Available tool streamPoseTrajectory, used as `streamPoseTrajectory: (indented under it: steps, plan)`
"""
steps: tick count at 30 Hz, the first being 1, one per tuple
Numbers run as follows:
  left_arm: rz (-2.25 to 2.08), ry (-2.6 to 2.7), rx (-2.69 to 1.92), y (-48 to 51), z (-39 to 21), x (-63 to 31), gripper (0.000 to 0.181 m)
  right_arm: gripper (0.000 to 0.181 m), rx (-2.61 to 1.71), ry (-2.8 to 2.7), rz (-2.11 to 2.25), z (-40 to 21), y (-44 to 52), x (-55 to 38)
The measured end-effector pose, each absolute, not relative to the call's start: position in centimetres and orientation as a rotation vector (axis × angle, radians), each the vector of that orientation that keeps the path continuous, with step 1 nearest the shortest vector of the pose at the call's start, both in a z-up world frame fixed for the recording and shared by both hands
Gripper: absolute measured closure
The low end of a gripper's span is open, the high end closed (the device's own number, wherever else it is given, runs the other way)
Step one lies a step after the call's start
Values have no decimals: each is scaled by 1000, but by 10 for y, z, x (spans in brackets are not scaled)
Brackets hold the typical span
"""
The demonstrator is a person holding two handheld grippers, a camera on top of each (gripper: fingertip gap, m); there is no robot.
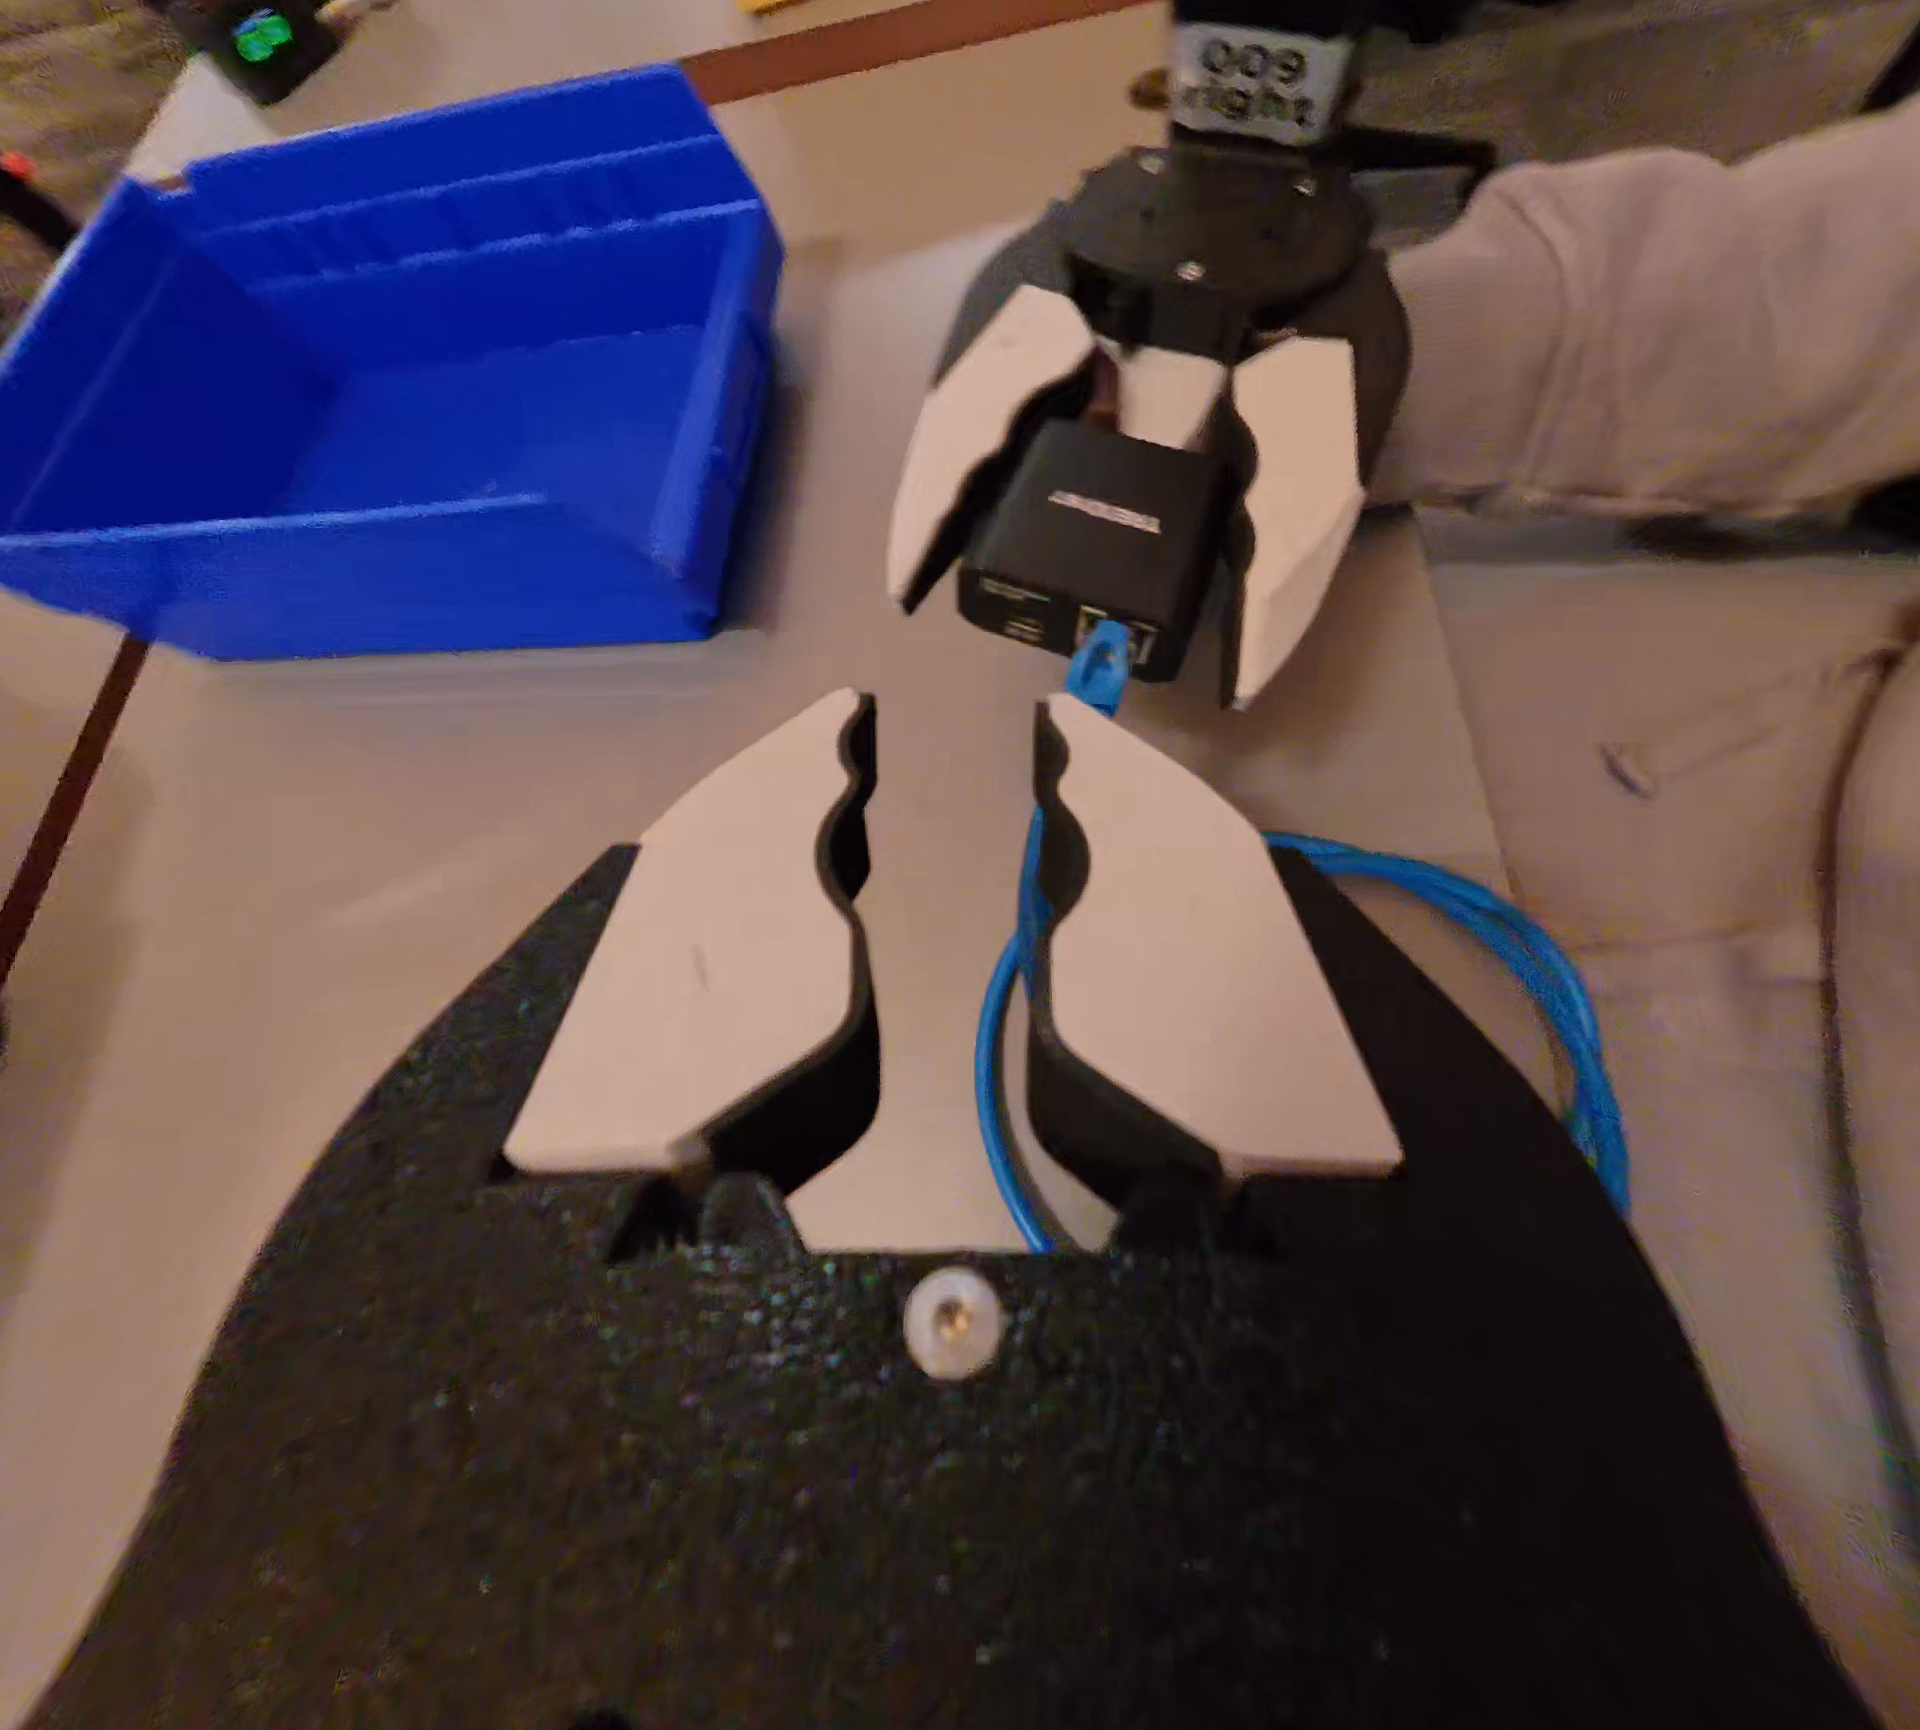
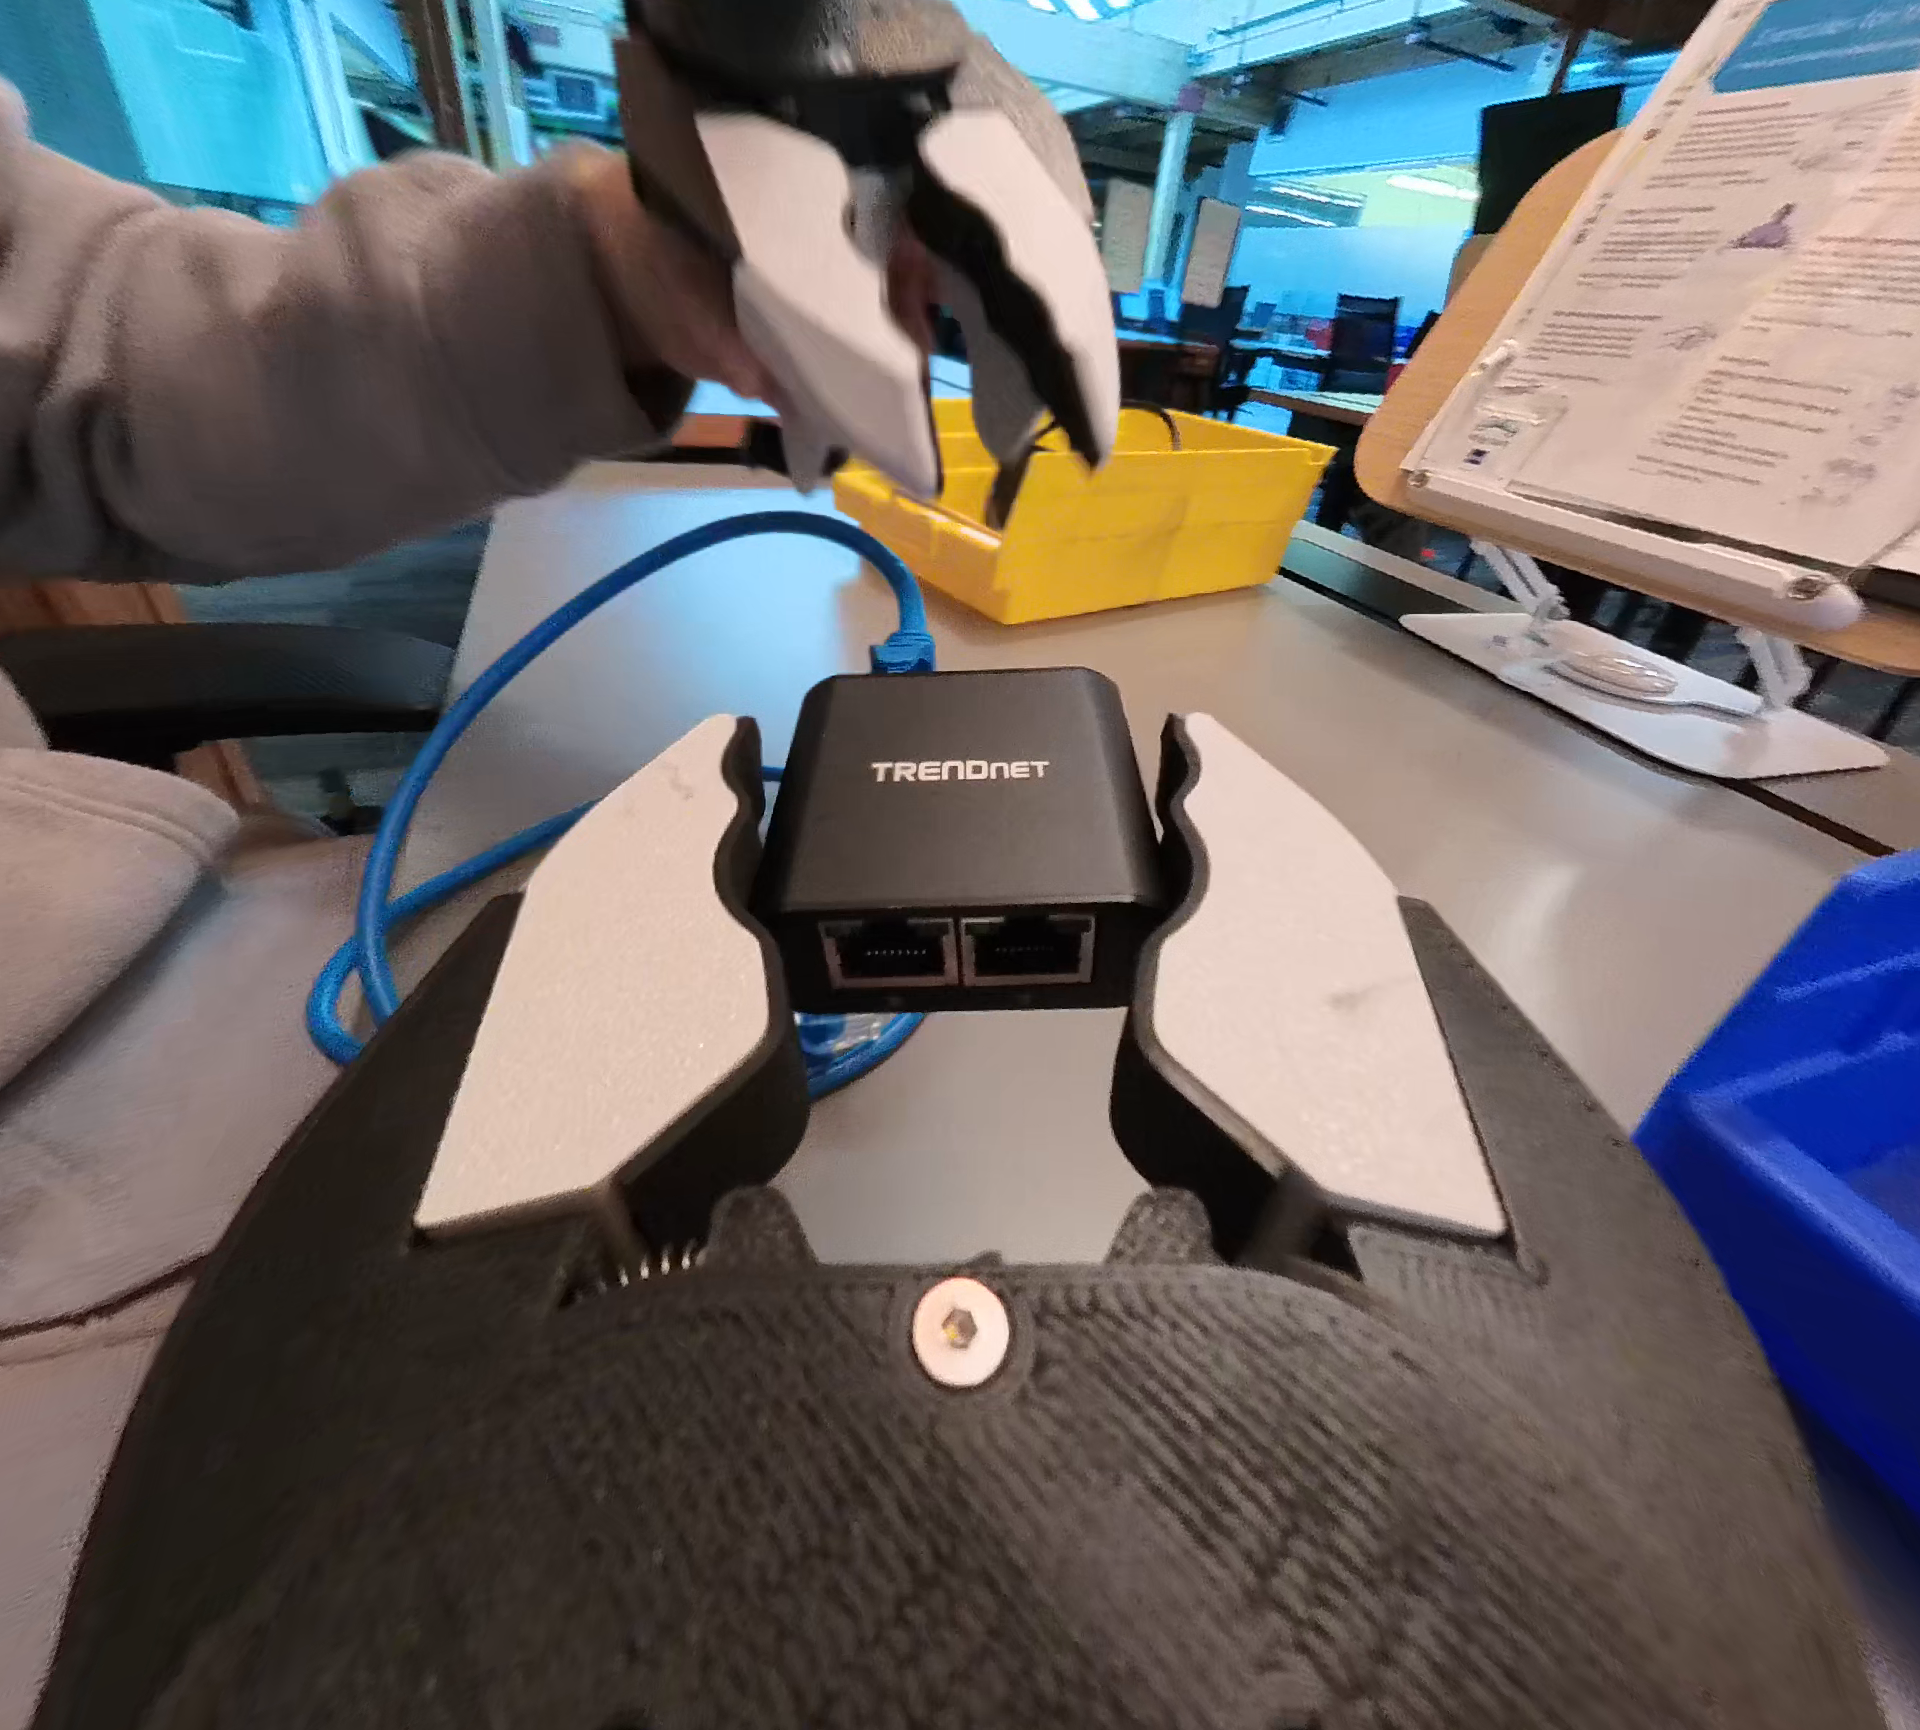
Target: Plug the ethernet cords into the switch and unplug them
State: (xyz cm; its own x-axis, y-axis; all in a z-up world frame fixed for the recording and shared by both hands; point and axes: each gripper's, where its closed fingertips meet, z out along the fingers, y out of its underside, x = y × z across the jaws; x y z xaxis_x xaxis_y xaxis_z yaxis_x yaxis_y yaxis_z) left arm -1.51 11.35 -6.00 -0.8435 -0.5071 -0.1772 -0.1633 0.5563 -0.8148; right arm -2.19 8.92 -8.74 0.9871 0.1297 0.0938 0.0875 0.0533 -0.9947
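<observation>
A small black switch (image 2: 961, 828) sits on the grey table, and my right gripper (image 2: 956, 735) is shut on its sides. Two empty ports (image 2: 888, 948) face the right wrist camera. A blue ethernet cord (image 2: 582, 610) is plugged into the switch's far side by its plug (image 2: 902, 652) and loops back on the table. In the left wrist view the plug (image 1: 1099, 657) sits in the switch (image 1: 1091, 527), held by the right gripper (image 1: 1075, 641). My left gripper (image 1: 956, 714) is open and empty just in front of the plug, above the cord (image 1: 1003, 1036). It also shows raised in the right wrist view (image 2: 1003, 465).
A blue bin (image 1: 395, 371) stands left of the switch and a yellow bin (image 2: 1091, 537) behind it. A document stand with papers (image 2: 1662, 278) is at the right. A black device with a green light (image 1: 260, 18) sits far left. Grey sleeves (image 1: 1621, 330) reach in.
</observation>
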Motion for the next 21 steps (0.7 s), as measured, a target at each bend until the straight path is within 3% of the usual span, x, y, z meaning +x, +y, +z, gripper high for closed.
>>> streamPoseTrajectory:
  steps: [4,10,15,17,18,21]
  plan:
    - [-1334,2226,-1073,124,-33,-25,143,107,-1494,-86,-102,-84,91,-3]
    - [-2008,2080,-1734,99,-75,-51,129,107,-1462,-62,-304,-81,96,4]
    - [-2232,1934,-1898,96,-98,-35,128,107,-1500,-148,-343,-84,113,-16]
    - [-2309,1967,-1904,88,-98,-34,134,107,-1516,-179,-385,-84,117,-20]
    - [-2373,1956,-1899,86,-94,-33,148,107,-1531,-193,-401,-85,119,-22]
    - [-2486,1992,-1846,82,-87,-31,158,107,-1514,-206,-404,-79,118,-24]
